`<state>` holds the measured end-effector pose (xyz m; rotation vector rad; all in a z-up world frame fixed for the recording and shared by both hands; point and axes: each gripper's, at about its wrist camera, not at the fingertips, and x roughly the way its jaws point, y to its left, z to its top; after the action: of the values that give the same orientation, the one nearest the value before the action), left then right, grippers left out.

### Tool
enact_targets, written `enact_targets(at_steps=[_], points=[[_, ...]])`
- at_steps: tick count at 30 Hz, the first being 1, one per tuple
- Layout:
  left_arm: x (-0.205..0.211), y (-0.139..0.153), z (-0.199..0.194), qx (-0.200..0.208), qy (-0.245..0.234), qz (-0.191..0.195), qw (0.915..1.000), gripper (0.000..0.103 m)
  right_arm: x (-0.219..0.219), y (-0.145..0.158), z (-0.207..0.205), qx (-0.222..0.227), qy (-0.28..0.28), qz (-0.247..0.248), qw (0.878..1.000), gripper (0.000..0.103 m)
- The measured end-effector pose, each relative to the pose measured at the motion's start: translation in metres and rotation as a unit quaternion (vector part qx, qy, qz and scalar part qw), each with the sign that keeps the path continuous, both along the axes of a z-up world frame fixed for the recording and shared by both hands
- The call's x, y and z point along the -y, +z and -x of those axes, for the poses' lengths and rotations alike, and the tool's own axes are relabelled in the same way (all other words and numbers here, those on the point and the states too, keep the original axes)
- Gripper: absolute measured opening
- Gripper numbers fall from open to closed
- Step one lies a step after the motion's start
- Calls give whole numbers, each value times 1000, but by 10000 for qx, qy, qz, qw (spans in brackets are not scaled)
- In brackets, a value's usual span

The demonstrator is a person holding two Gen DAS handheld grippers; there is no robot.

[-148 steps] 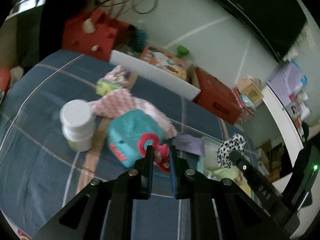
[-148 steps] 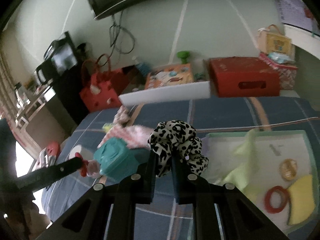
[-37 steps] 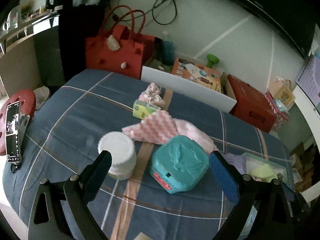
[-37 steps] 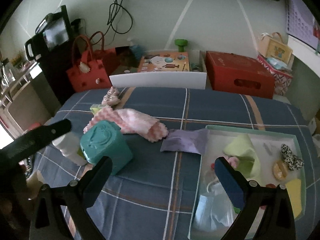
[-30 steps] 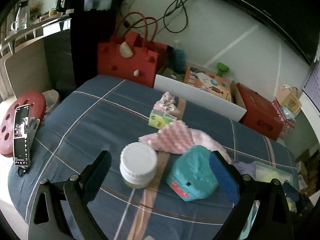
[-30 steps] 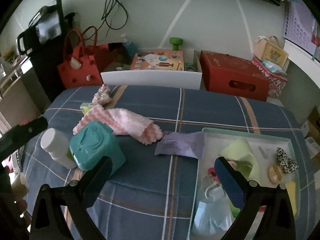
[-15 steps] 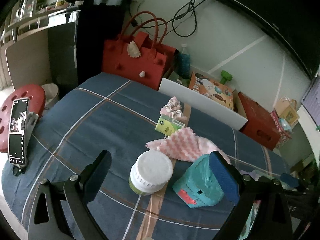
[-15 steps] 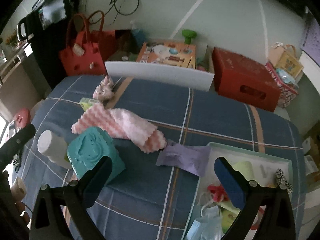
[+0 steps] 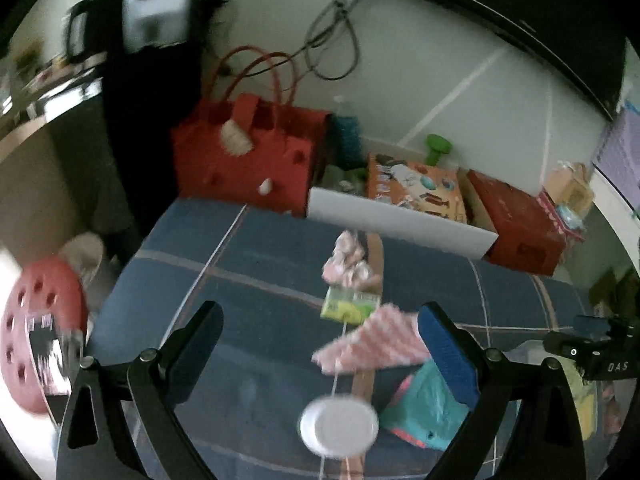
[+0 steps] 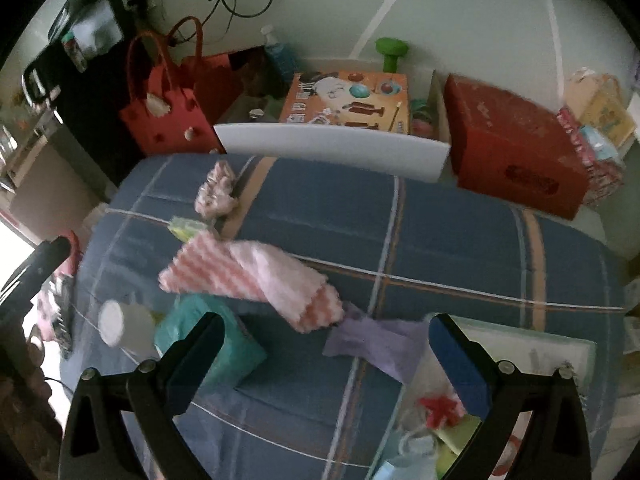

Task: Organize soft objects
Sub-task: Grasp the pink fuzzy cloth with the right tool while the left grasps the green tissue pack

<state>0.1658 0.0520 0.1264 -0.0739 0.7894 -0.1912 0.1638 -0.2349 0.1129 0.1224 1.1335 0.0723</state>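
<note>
Both grippers stand open and empty above the blue plaid table. My left gripper looks over a pink scrunchie, a small green pack and a pink-and-white wavy cloth. My right gripper hangs over the same cloth, with a lilac cloth draped onto the rim of the pale green tray. The tray holds a red scrunchie and other soft pieces, partly hidden by my right finger. The pink scrunchie lies at the table's far left.
A teal tissue pack and a white-lidded jar stand near the table's left front. Behind the table are a white bin, a red handbag and a red box. A red stool stands at the left.
Both grippers let go of what they held and opened wide. The leopard scrunchie went into the tray. Both cameras have since drawn back and swung left; the views are blurred.
</note>
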Motion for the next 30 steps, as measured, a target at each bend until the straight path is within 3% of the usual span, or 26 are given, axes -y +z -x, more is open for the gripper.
enact_targets(at_steps=[2, 6, 10, 15, 21, 26, 30], points=[[3, 1, -21, -306, -277, -6, 9991, 98, 0, -2, -10, -95, -31, -68, 9999, 103], [22, -12, -63, -979, -761, -473, 9912, 98, -8, -18, -35, -348, 85, -52, 9993, 103], [30, -45, -106, -1978, -789, -4, 9771, 98, -21, -52, -59, -807, 236, -147, 9964, 103], [43, -86, -138, -2730, -537, 27, 9605, 98, -35, -92, -80, -1244, 385, -54, 9915, 103], [58, -113, -157, -3179, -441, -130, 9470, 98, -44, -117, -94, -1524, 466, -65, 9872, 103], [64, -126, -167, -3285, -317, -337, 9434, 98, -50, -130, -95, -1632, 539, 119, 9850, 101], [65, -133, -168, -3297, -177, -551, 9423, 98, -53, -135, -93, -1634, 646, 25, 9844, 85]])
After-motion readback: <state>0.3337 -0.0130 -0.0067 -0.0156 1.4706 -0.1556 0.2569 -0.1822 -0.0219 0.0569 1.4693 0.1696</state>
